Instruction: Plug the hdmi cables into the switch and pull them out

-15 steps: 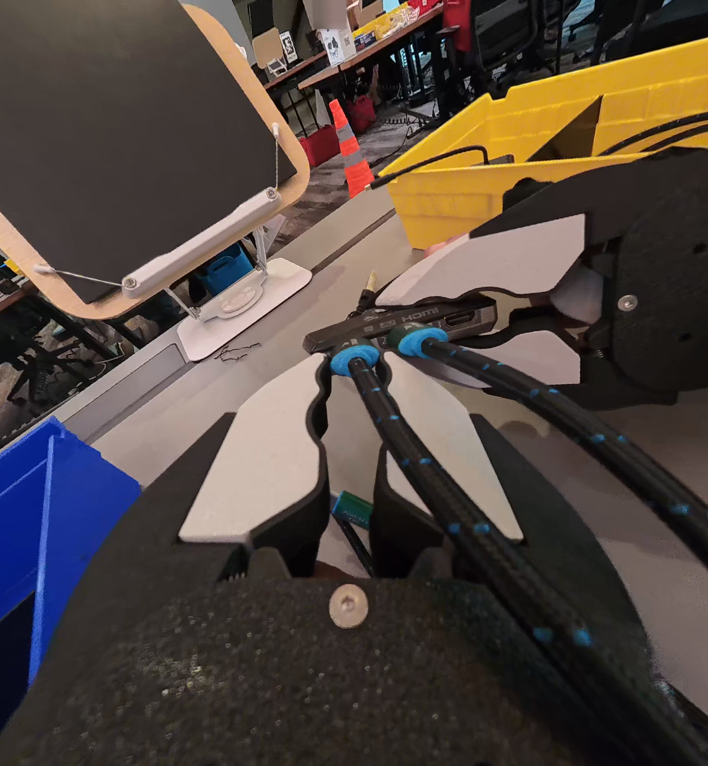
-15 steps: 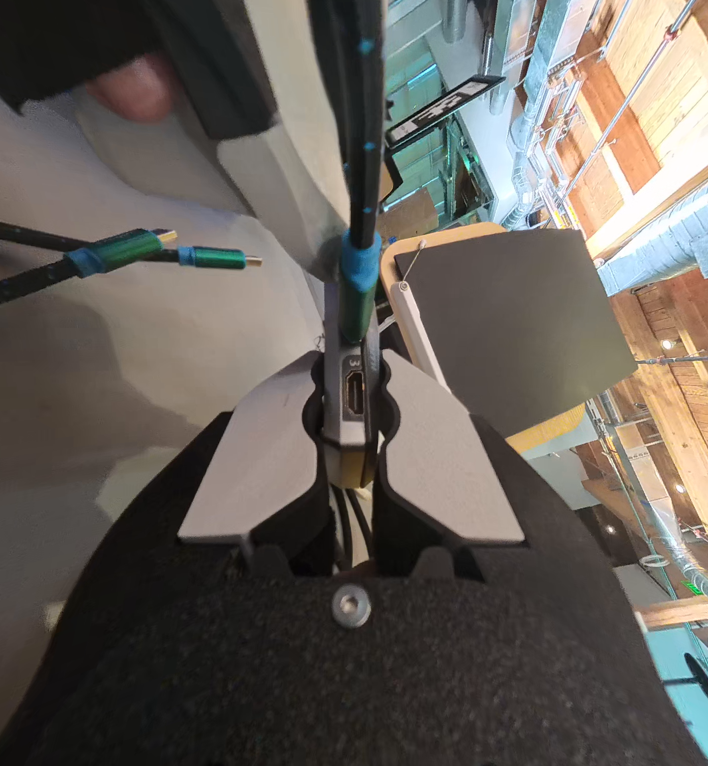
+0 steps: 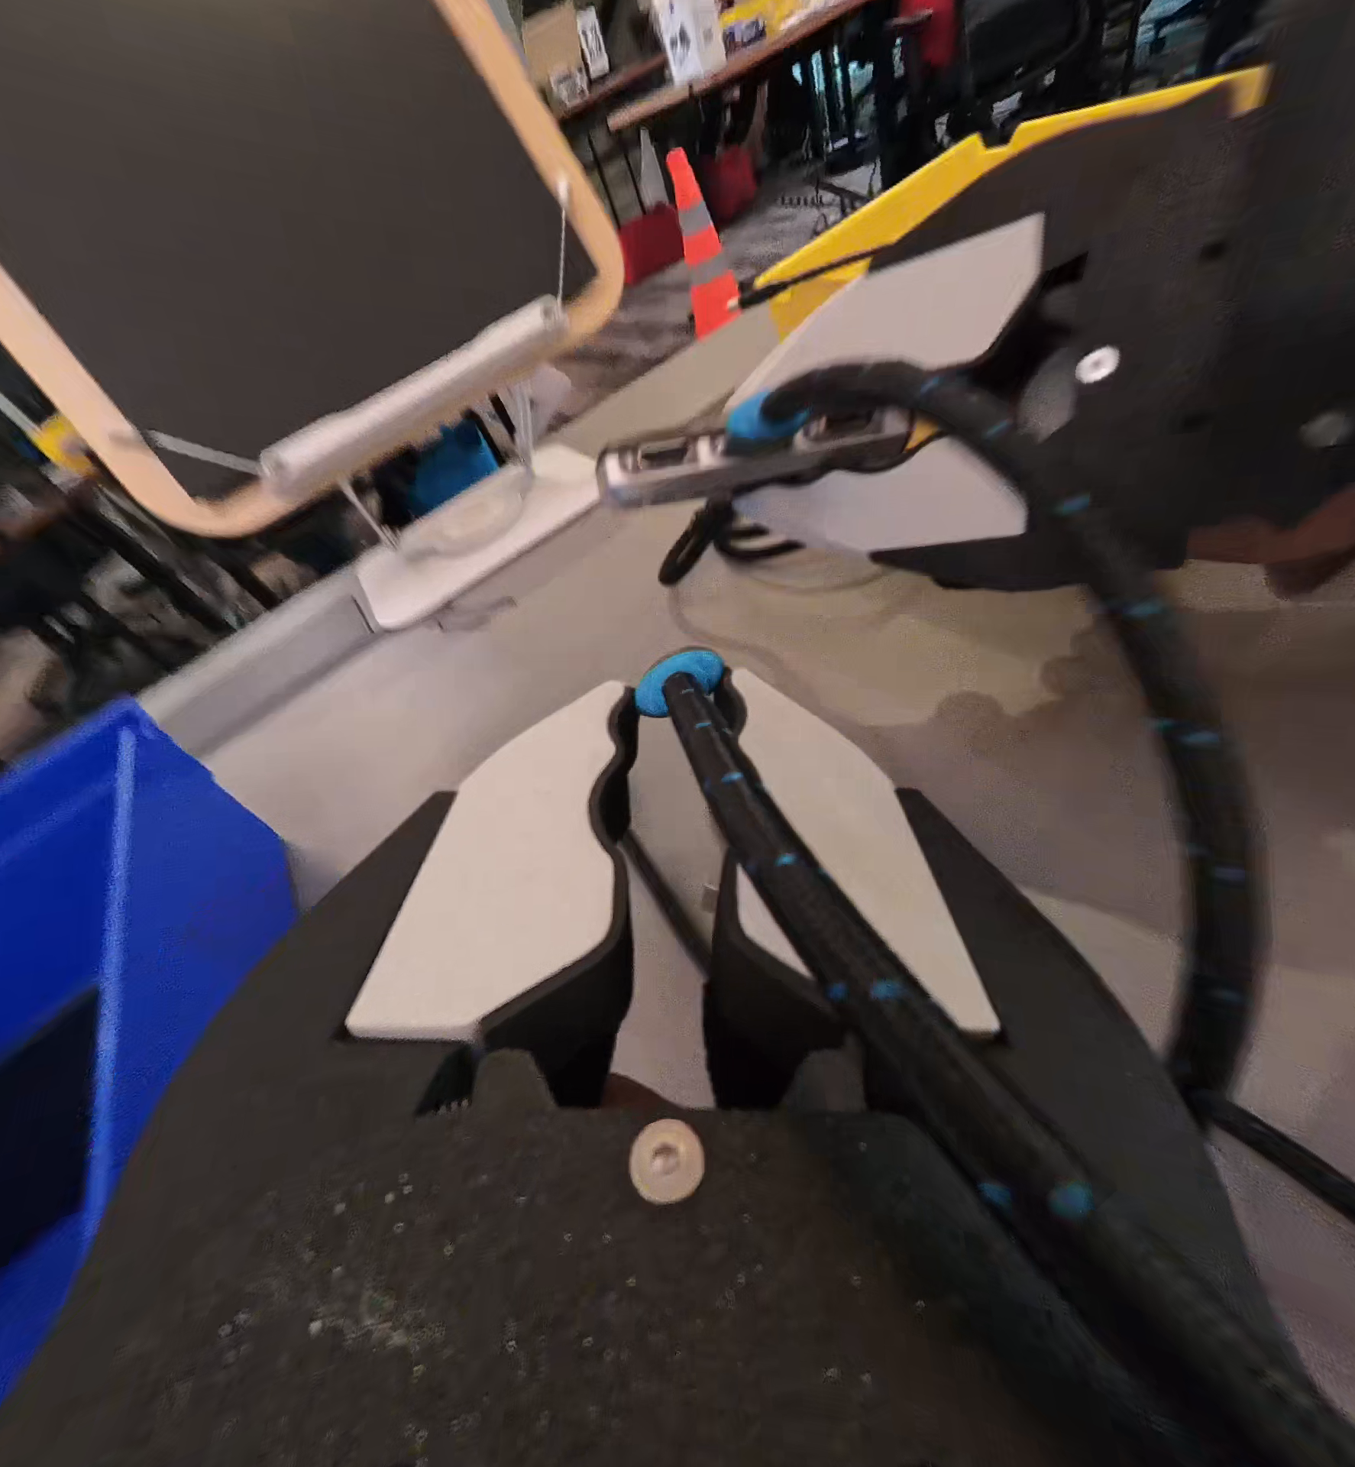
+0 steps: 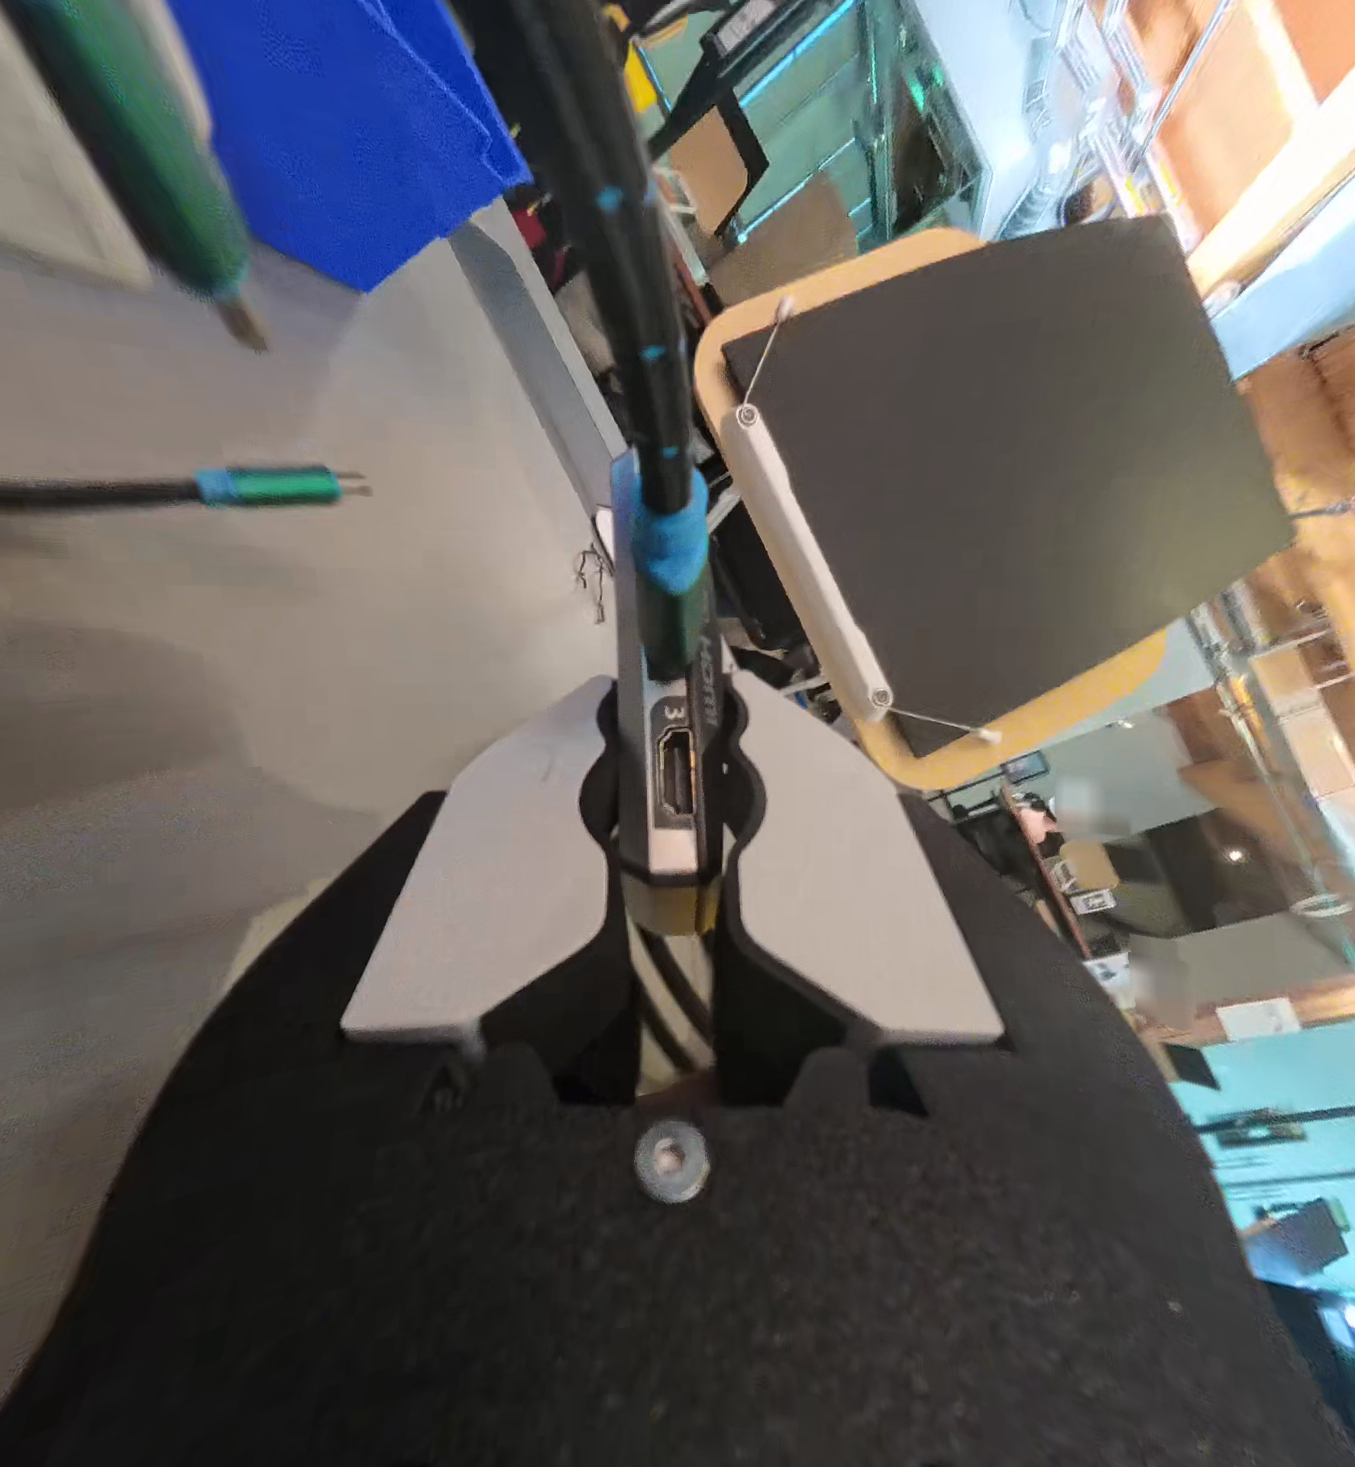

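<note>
A blue bin [image 3: 63,913] sits left of the fingers, a black board on a stand [image 3: 246,198] ahead, an orange cone [image 3: 702,246] and yellow bin [image 3: 896,214] farther ahead.

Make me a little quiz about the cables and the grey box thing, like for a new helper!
1. True or false: the left gripper holds a cable plug away from the switch.
2. How many cables are plugged into the switch?
3. The bin beside the left gripper is: A red, B blue, C green.

Key: 1 true; 2 one, while the right gripper clamps the switch; 3 B.
</note>
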Tool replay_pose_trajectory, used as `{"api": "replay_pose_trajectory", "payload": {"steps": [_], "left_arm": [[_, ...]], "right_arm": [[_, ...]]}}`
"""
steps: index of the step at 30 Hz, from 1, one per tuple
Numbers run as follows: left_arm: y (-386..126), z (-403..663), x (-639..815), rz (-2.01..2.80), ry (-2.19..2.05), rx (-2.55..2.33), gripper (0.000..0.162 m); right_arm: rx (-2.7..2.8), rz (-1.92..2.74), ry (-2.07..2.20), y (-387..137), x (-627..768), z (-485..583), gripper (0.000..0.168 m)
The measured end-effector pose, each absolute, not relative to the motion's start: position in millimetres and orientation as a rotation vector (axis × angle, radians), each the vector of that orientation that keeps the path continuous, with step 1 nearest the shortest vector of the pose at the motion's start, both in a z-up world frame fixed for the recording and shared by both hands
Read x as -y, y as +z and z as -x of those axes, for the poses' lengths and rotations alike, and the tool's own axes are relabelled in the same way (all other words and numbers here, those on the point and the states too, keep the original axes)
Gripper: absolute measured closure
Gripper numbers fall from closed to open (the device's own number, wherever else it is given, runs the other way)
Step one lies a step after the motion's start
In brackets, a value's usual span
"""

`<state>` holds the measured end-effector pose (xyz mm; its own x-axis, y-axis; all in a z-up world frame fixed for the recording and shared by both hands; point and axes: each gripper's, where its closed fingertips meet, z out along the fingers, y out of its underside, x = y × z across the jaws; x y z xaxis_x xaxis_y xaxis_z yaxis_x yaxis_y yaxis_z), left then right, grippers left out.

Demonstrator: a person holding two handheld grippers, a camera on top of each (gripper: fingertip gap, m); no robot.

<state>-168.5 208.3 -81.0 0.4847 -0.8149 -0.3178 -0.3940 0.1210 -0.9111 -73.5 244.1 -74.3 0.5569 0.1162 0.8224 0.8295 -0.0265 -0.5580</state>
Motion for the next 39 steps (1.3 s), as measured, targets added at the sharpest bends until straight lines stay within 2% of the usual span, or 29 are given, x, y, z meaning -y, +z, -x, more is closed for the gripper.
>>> {"api": "replay_pose_trajectory", "payload": {"steps": [7,10,14,15,17,23,29,35,39], "left_arm": [[-130.3,170.0,-253.5,1.837,-0.386,-1.214,0.146],[-134.8,181.6,-252.7,1.923,-0.43,-1.206,0.136],[-145.0,223.2,-232.6,2.11,-0.334,-1.336,0.103],[-142.1,235.7,-228.0,2.115,-0.293,-1.357,0.102],[-134.4,257.3,-213.7,2.127,-0.283,-1.385,0.109],[-96.3,302.0,-190.0,2.119,-0.281,-1.265,0.114],[-28.7,213.9,-187.6,1.833,-0.595,-1.141,0.118],[-37.3,129.2,-193.1,1.897,-0.716,-1.266,0.115],[-51.6,117.7,-208.3,1.931,-0.619,-1.306,0.118]], "right_arm": [[0.889,1.511,-0.695,-80.5,-244.0,80.6,0.147],[0.885,1.526,-0.726,-82.6,-245.6,74.6,0.147],[0.858,1.562,-0.737,-88.0,-248.2,63.2,0.147],[0.851,1.575,-0.734,-89.2,-248.9,60.6,0.147],[0.841,1.588,-0.739,-89.9,-250.3,56.3,0.147],[0.839,1.595,-0.767,-90.0,-251.3,55.3,0.147],[0.881,1.572,-0.799,-86.5,-250.7,67.3,0.147],[0.901,1.565,-0.849,-88.4,-249.3,70.3,0.147],[0.906,1.563,-0.872,-89.8,-248.6,67.8,0.147]]}}
